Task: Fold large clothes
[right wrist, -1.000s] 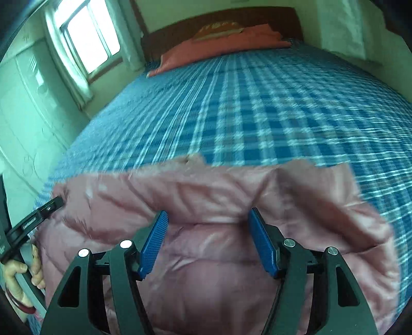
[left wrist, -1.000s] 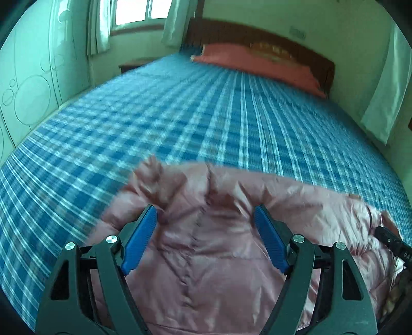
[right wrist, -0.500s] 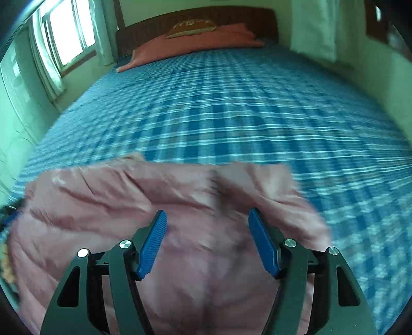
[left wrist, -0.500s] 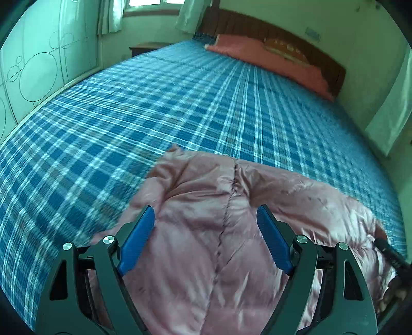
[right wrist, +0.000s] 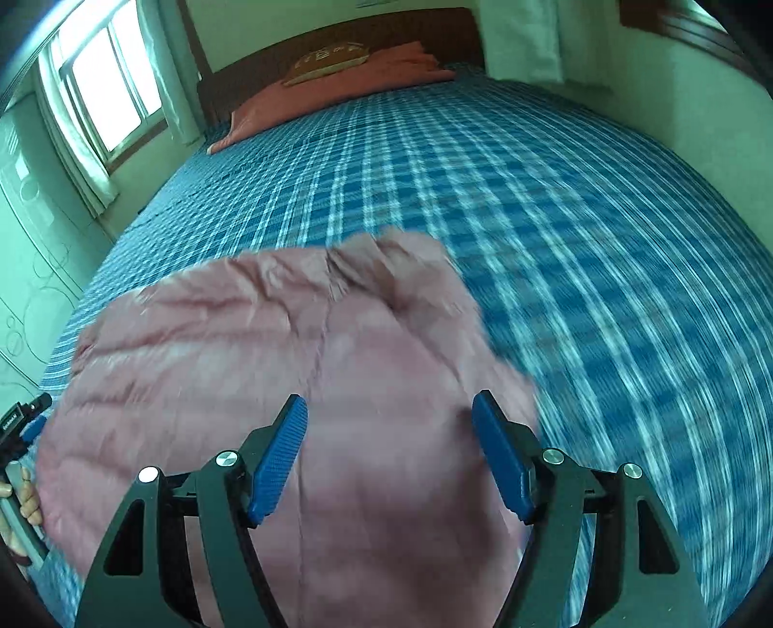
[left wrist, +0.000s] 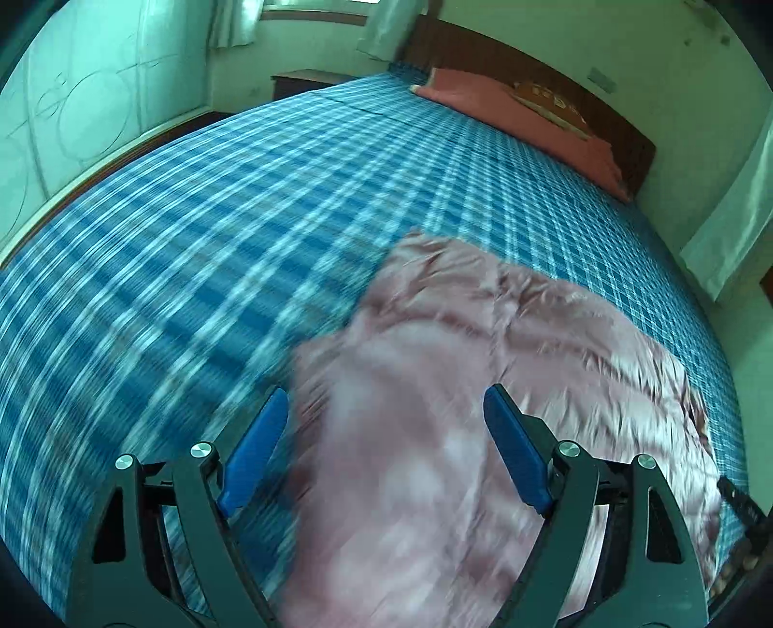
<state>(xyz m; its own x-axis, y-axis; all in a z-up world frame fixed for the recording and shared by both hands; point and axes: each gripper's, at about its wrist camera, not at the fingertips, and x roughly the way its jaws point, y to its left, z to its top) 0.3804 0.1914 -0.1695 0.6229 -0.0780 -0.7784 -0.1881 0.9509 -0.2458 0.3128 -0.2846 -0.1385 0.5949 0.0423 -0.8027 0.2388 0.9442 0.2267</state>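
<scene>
Pink padded jacket (left wrist: 507, 386) lies on the bed (left wrist: 241, 217), now shifted right of my left hand-held gripper (left wrist: 386, 454) and left of my right hand-held gripper (right wrist: 389, 456). Both gape empty, swinging outward, probably toward the sleeves.

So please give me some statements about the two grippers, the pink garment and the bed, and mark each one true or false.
1. Both the left gripper and the right gripper are open. True.
2. The right gripper is pinching the pink garment. False: its jaws stand apart, with nothing clamped between them.
3. The garment lies on a blue plaid bedsheet. True.
4. The garment covers the red pillow. False: the pillow is far from it, by the wooden headboard.
5. A window shows in the right wrist view. True.
</scene>
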